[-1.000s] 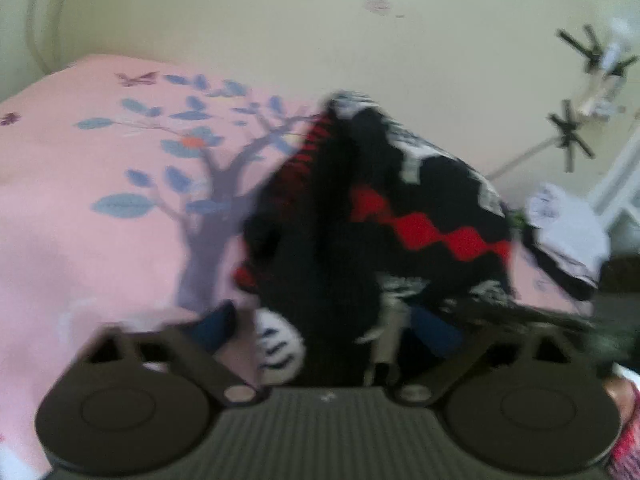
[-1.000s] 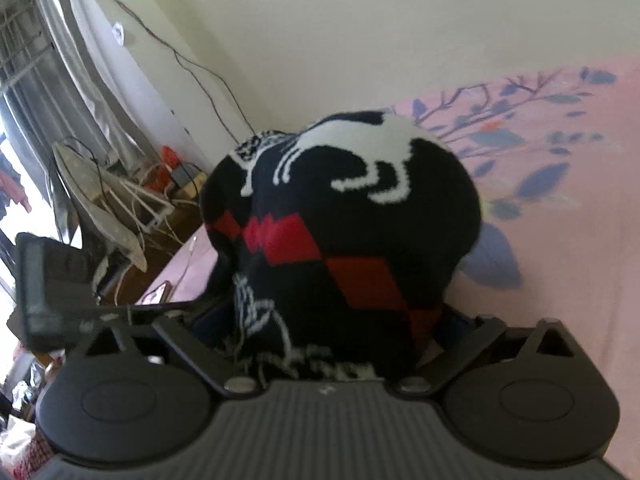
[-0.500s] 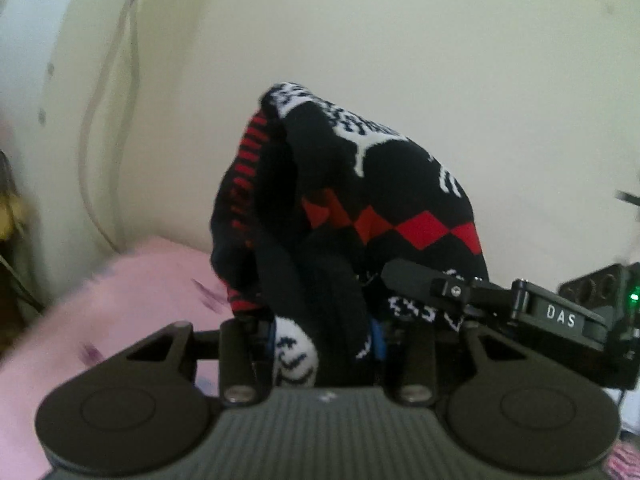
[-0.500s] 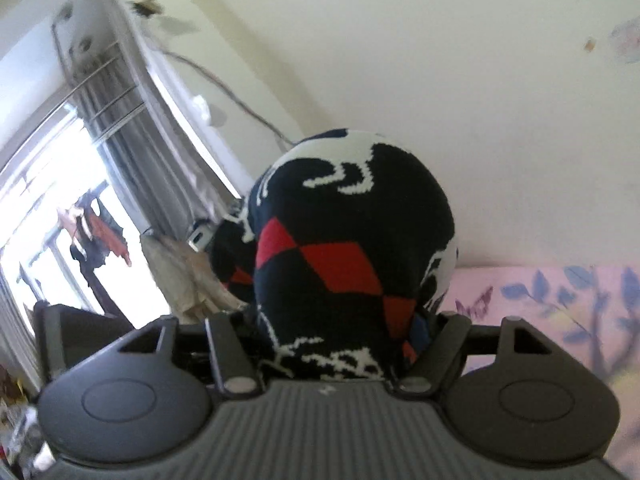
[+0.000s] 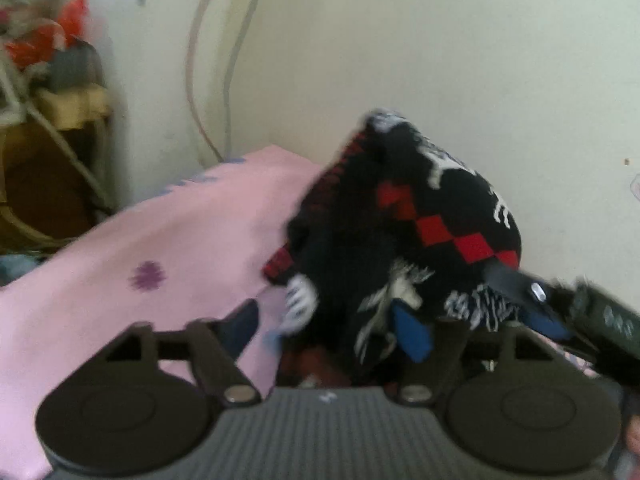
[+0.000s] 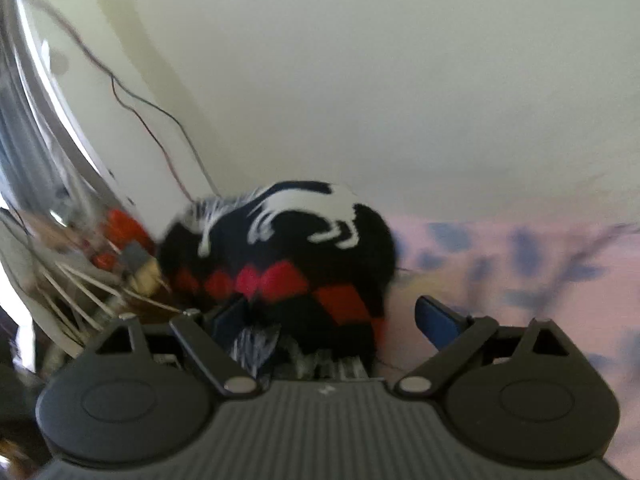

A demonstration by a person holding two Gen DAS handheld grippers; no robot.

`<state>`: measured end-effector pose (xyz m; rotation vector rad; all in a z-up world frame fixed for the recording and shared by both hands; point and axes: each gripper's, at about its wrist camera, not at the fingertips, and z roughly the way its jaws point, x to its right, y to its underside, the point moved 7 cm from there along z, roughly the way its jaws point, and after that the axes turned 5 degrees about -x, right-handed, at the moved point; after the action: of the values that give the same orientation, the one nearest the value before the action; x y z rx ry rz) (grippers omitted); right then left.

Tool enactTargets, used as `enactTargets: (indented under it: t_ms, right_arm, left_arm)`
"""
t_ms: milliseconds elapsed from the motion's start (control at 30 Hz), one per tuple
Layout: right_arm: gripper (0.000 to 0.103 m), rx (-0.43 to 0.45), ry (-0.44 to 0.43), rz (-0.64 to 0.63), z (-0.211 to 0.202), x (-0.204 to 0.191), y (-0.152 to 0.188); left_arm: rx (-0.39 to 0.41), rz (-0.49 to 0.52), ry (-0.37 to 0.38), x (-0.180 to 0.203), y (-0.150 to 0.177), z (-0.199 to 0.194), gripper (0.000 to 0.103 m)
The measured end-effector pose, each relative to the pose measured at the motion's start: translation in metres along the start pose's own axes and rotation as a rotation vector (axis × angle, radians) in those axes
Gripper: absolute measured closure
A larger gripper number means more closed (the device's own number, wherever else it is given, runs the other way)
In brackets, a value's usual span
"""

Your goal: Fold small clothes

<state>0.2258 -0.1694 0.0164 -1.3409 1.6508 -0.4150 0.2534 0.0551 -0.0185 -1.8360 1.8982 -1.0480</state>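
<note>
One knit garment point(image 5: 404, 236) (black, red diamonds) bunched between two grippers, left point(image 5: 326, 330) and right point(image 6: 340, 316), jaws spread.

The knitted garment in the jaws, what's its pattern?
Black knit with a red diamond band and white figures; clearest in the right wrist view.

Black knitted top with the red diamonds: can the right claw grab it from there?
Probably yes. The right claw is open, and the black knitted top bunches right between its fingers, closer to one side. Nothing blocks it, so closing should catch it.
</note>
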Motion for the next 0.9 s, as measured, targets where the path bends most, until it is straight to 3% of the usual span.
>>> enactTargets:
  t_ms: [67,100,267,400,767,900]
  right_arm:
    - [0.013,-0.013,0.017,-0.041,-0.038,0.003,0.026]
    - [0.013,-0.031,0.018,-0.054,-0.054,0.003,0.042]
    - [0.013,-0.109,0.005,-0.08,-0.117,-0.001,0.123]
    - [0.013,-0.102,0.015,-0.123,-0.159,-0.005,0.163]
    - [0.012,0.011,0.106,-0.03,-0.228,0.04,0.197]
    - [0.013,0.035,0.085,0.02,-0.233,0.048,0.193]
  left_arm:
    - [0.041,0.033,-0.059,0.012,0.017,-0.023,0.013]
    - [0.058,0.054,-0.088,0.011,0.023,-0.035,0.0]
    - [0.148,0.185,-0.208,0.034,0.078,-0.086,0.0]
    - [0.163,0.234,-0.224,0.058,0.102,-0.124,0.0]
    - [0.175,0.223,-0.203,0.102,0.143,-0.17,0.0]
    - [0.157,0.236,-0.203,0.116,0.151,-0.172,0.0]
